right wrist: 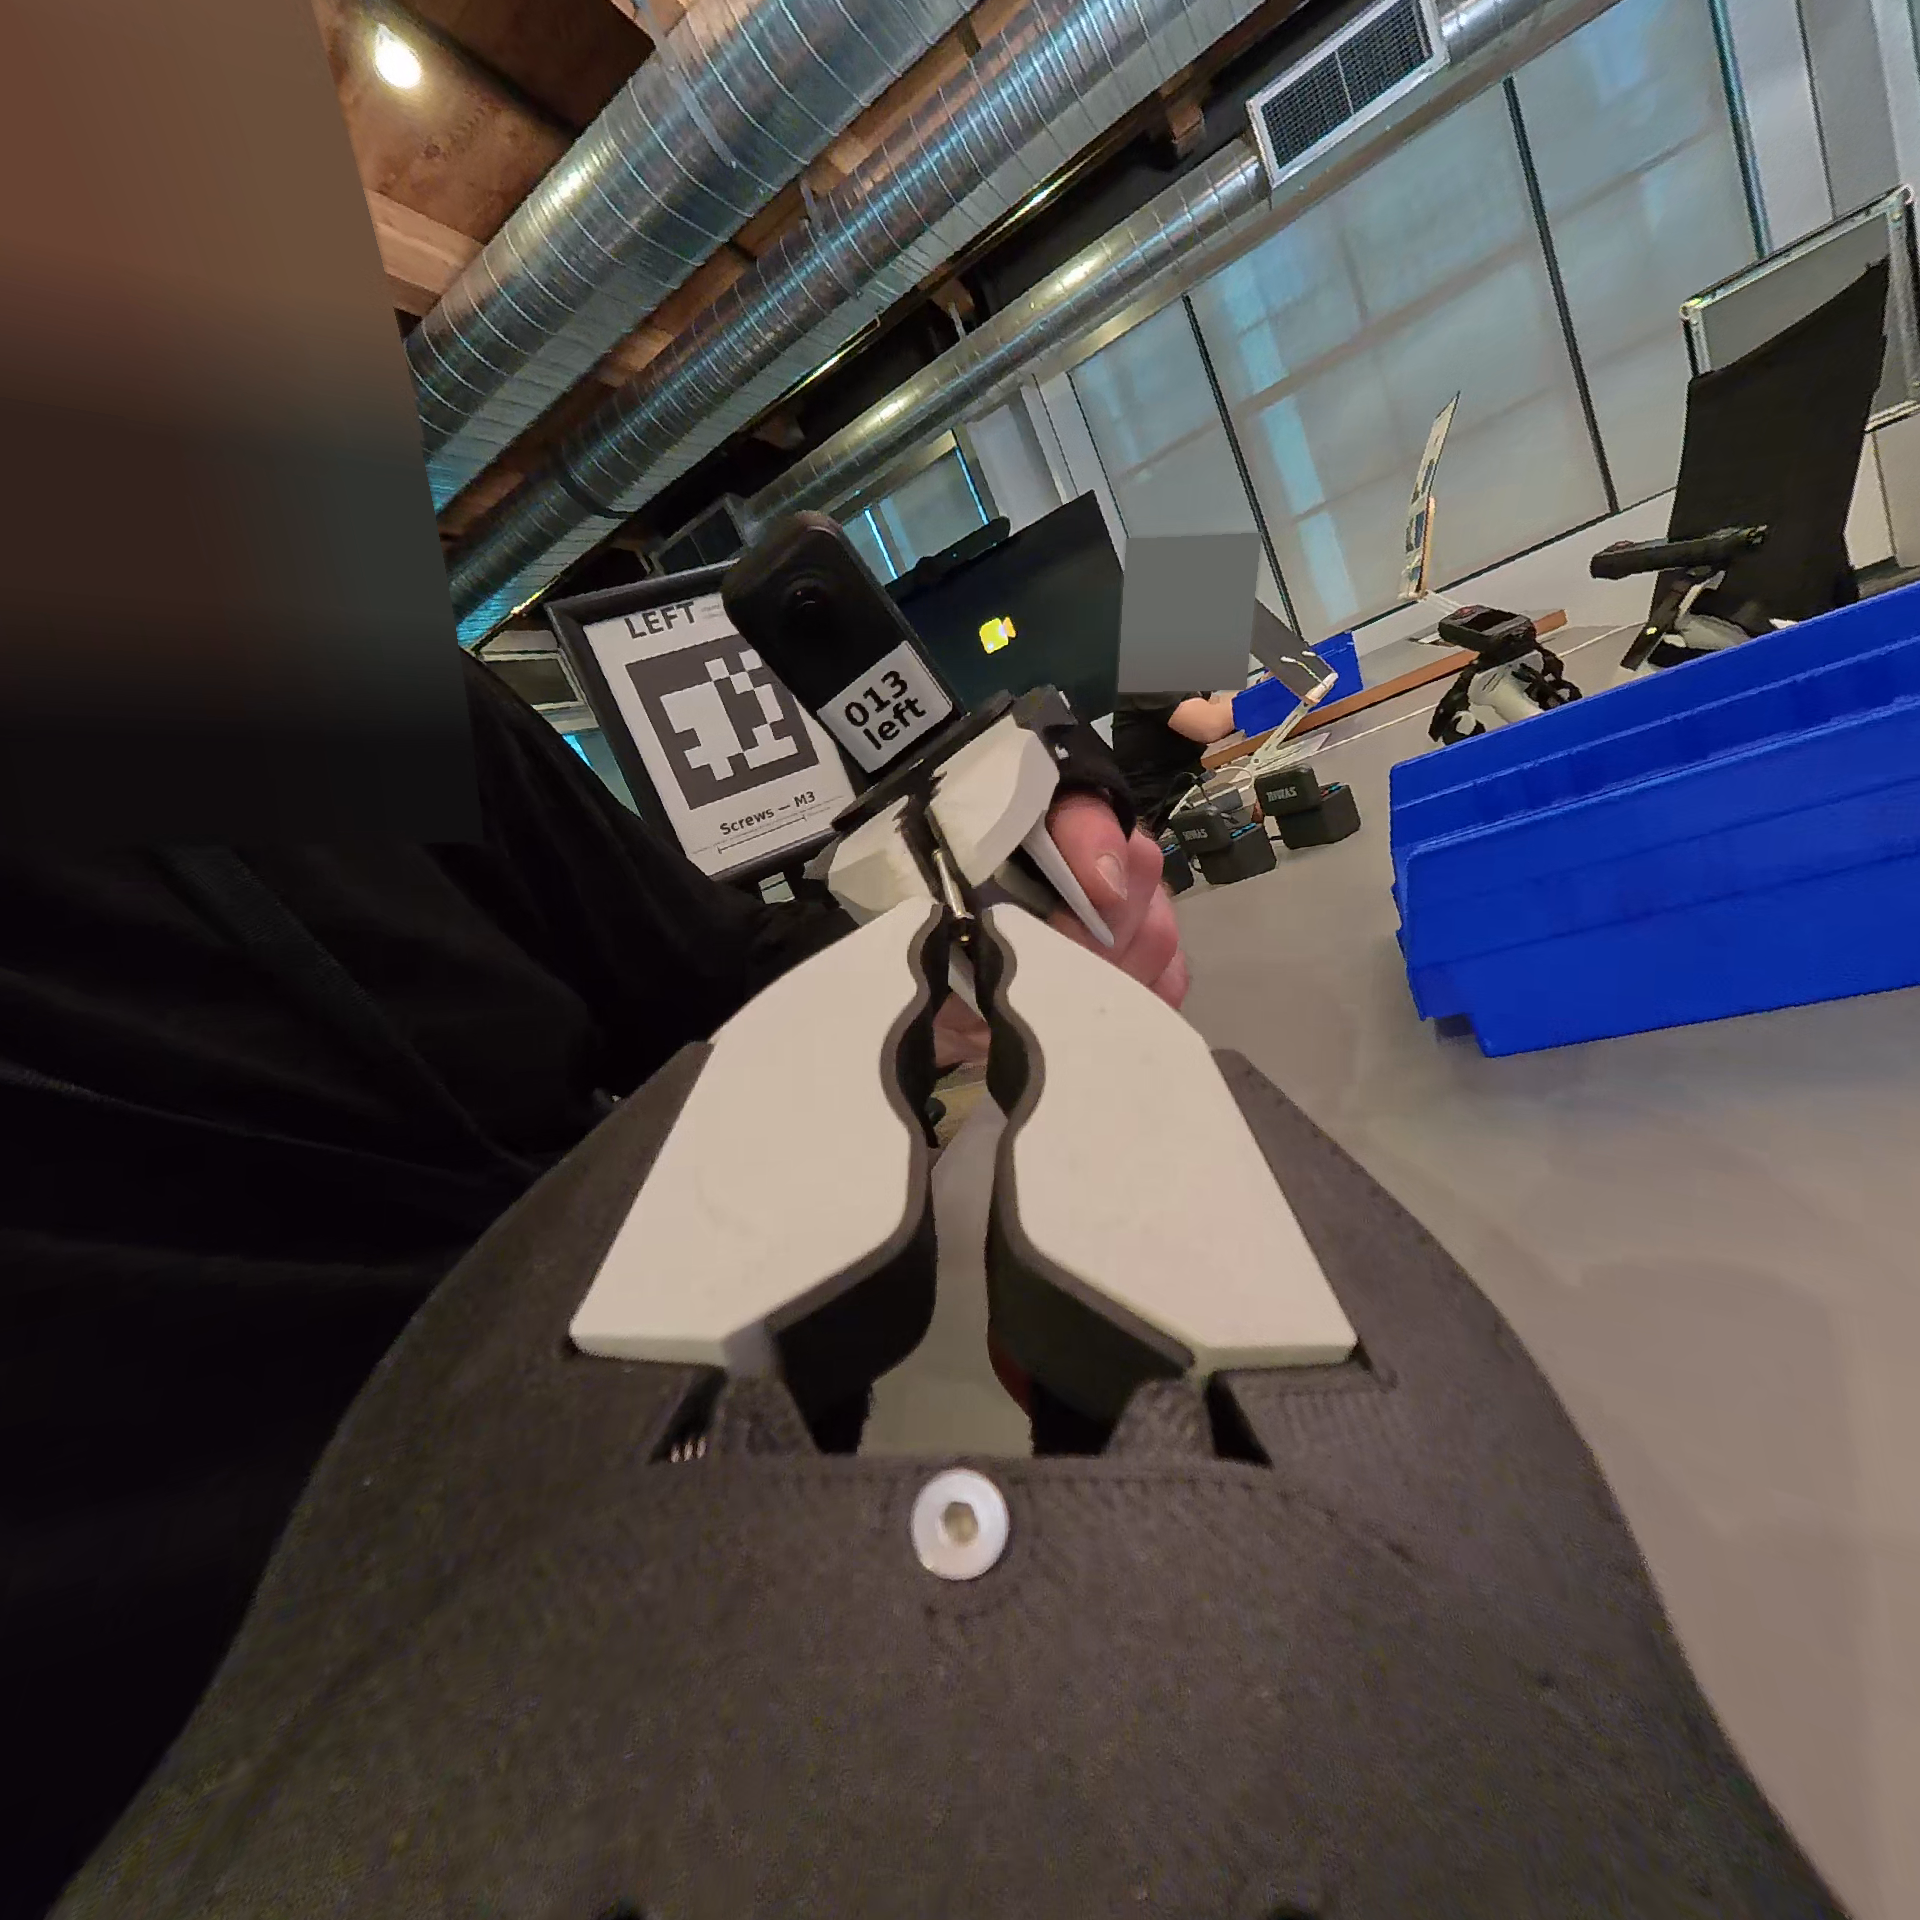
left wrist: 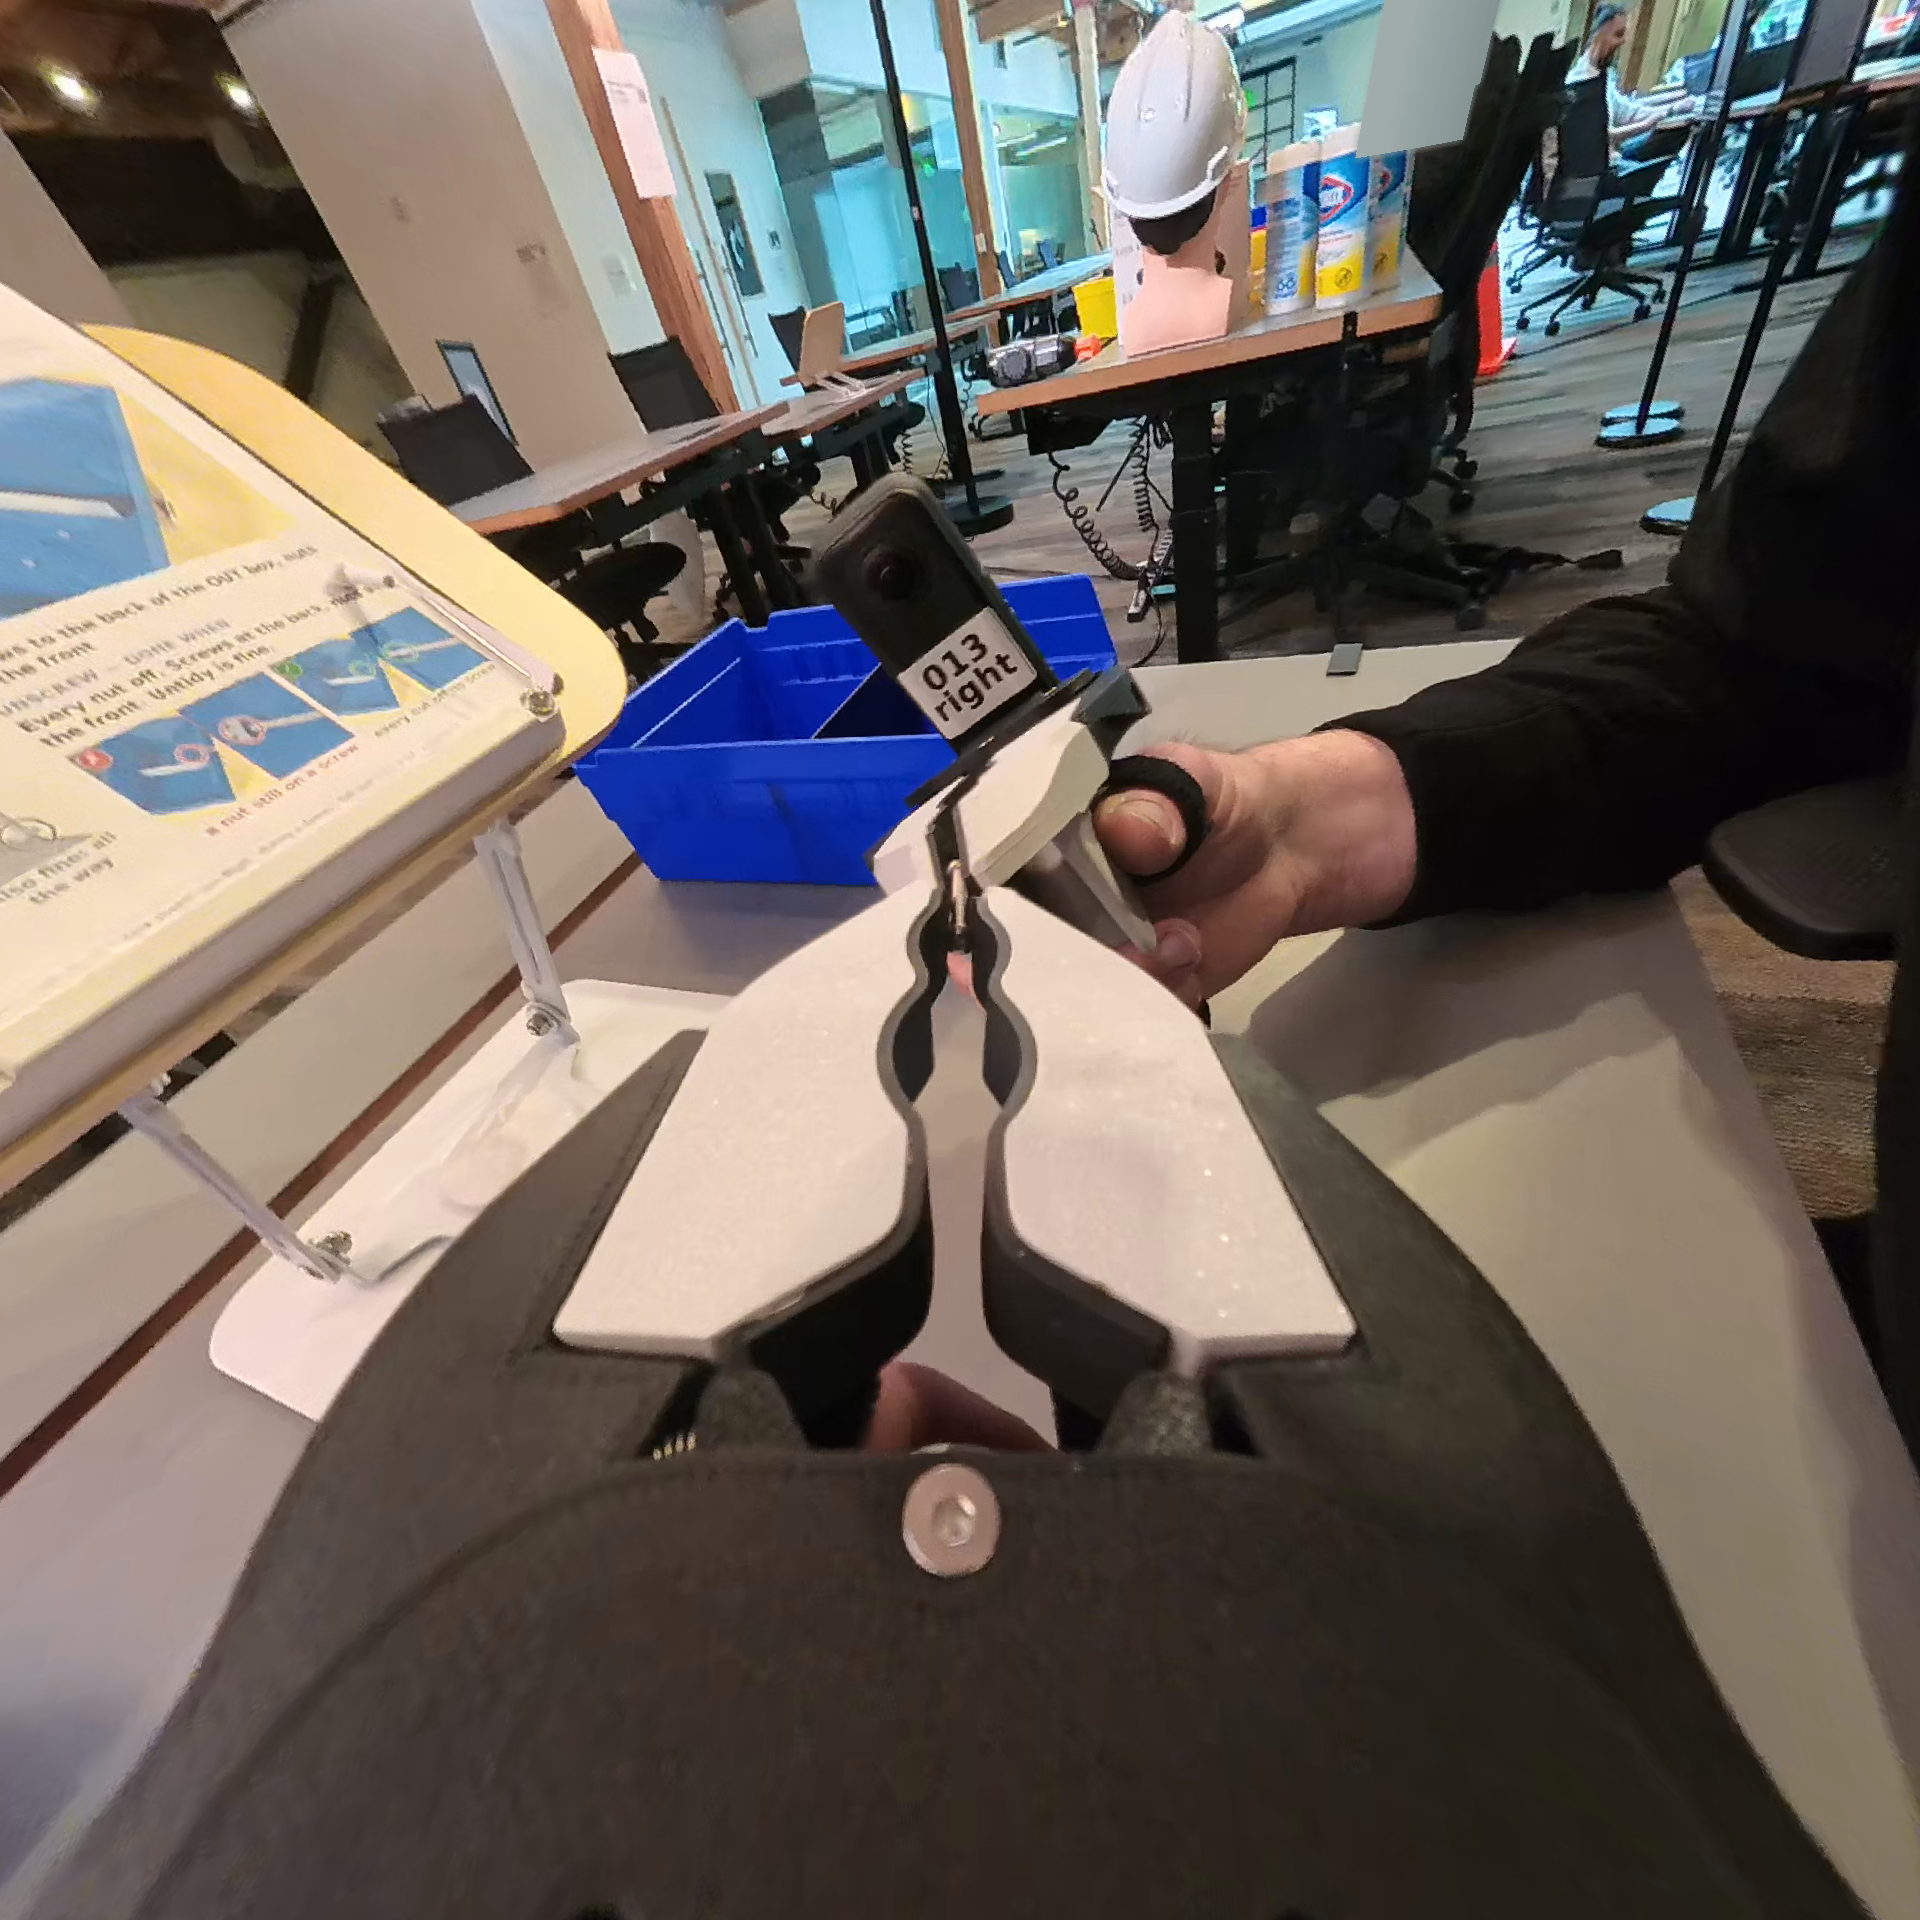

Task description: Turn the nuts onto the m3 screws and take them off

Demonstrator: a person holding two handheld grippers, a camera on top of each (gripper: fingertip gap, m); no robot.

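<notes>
A small metal M3 screw [left wrist: 958, 896] spans the gap between my two grippers, which meet tip to tip above the grey table. My left gripper [left wrist: 958, 935] is shut on its near end. My right gripper [left wrist: 948, 847], held in a hand in a black sleeve, is shut on the far end. In the right wrist view the same screw [right wrist: 951, 885] runs from my right gripper [right wrist: 961, 928] to my left gripper [right wrist: 928, 836]. A nut on it is too small to make out.
A blue divided bin [left wrist: 769, 769] stands on the table [left wrist: 1507, 1091] behind the grippers, and shows at the right in the right wrist view [right wrist: 1662, 862]. An instruction board on a white stand [left wrist: 260, 727] is at the left. A framed marker sign [right wrist: 717, 727] and black chargers [right wrist: 1247, 821] stand farther off. Left and right tips are no more than a few centimetres apart.
</notes>
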